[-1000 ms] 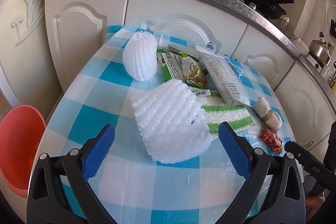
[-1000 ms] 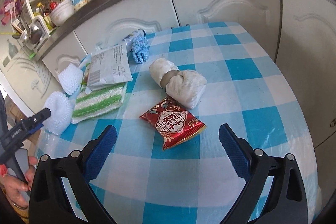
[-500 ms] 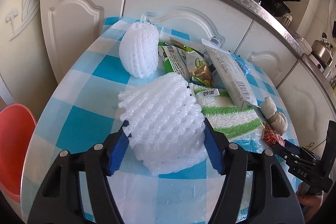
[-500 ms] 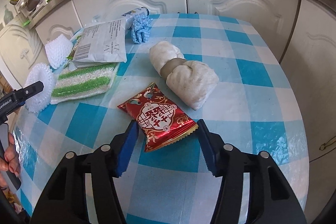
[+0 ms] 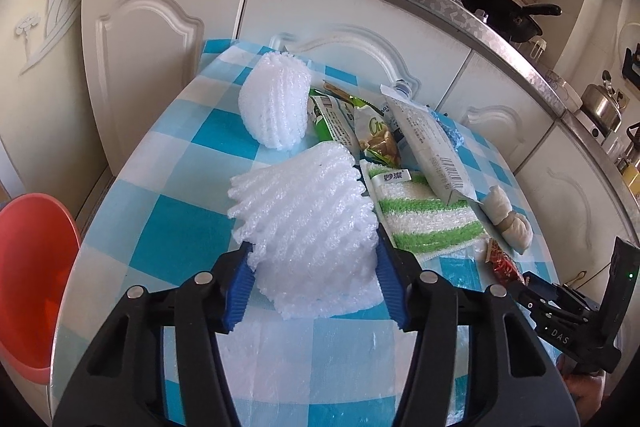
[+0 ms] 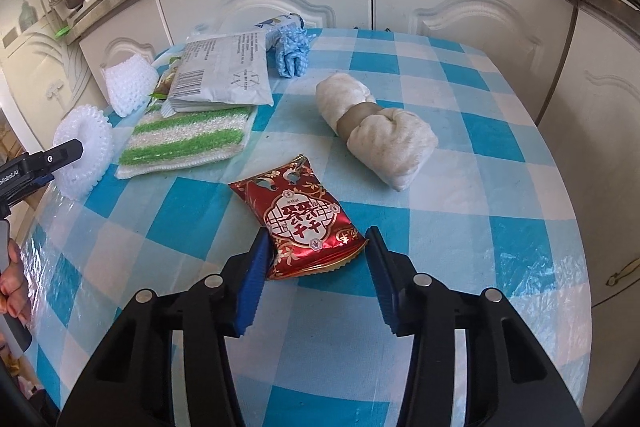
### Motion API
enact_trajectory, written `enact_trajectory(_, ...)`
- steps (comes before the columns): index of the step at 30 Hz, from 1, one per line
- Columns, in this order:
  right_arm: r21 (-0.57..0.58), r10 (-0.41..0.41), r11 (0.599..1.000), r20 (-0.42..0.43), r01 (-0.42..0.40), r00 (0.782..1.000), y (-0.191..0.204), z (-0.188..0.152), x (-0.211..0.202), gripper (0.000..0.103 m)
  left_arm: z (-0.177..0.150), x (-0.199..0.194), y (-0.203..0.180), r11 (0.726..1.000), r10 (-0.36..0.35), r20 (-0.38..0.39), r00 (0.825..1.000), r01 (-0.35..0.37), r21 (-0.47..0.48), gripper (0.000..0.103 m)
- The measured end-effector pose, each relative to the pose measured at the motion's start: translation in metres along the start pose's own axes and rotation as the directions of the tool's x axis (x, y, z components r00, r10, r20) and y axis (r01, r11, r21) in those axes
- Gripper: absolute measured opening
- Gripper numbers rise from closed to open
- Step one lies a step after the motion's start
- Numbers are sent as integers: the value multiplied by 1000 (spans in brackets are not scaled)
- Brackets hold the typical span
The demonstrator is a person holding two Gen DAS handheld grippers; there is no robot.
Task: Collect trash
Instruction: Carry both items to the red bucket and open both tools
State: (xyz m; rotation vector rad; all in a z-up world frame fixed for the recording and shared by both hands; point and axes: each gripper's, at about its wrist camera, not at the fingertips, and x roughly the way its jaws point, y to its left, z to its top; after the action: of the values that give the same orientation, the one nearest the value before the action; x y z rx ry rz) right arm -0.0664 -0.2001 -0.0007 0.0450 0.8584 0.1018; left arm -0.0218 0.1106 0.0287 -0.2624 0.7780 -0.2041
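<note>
A white foam net (image 5: 304, 203) lies on the blue checked table (image 5: 180, 211). My left gripper (image 5: 312, 239) has both blue pads pressed into its sides, and the jaws are still closing. In the right wrist view a red snack wrapper (image 6: 296, 215) lies flat between the jaws of my right gripper (image 6: 317, 231). Those jaws are closing too: the left pad touches the wrapper's edge and the right pad stands just off its corner. A second foam net (image 5: 276, 107) stands further back on the table.
A green-striped cloth (image 6: 188, 139), a white pouch (image 6: 224, 71), green snack wrappers (image 5: 372, 135), a blue crumpled piece (image 6: 292, 55) and a rolled white cloth (image 6: 376, 131) crowd the table. A red bin (image 5: 32, 275) sits low to the left. White cabinets stand behind.
Both grippers went from wide open to narrow. The left one moved forward and squeezed the near foam net. The right one moved up to the red wrapper and now brackets it.
</note>
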Motion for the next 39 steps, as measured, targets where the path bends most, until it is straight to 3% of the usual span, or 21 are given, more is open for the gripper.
enact_trajectory(10,-42,110,993,25,-109,994,50,2,-23,49,-6,-35,31,999,-17,41,999,18,-46,56)
enact_trajectory(16,-98,242,966,8,-240,970,105,16,-28,49,-7,-71,66,996,28,100,995,-19,-82,56)
enact_trajectory(21,-160,371,915,-36,-371,928,168,28,-26,49,-12,-102,110,986,125,143,982,-108,-124,56)
enact_trajectory(27,-258,470,836,-119,-484,875,255,35,-16,49,-23,-125,182,946,249,128,960,-212,-247,56)
enact_trajectory(32,-334,488,784,-189,-523,852,325,37,2,49,-40,-129,230,914,285,89,954,-242,-327,56)
enact_trajectory(39,-411,486,720,-275,-559,829,403,32,36,49,-58,-117,267,892,290,23,957,-262,-369,57)
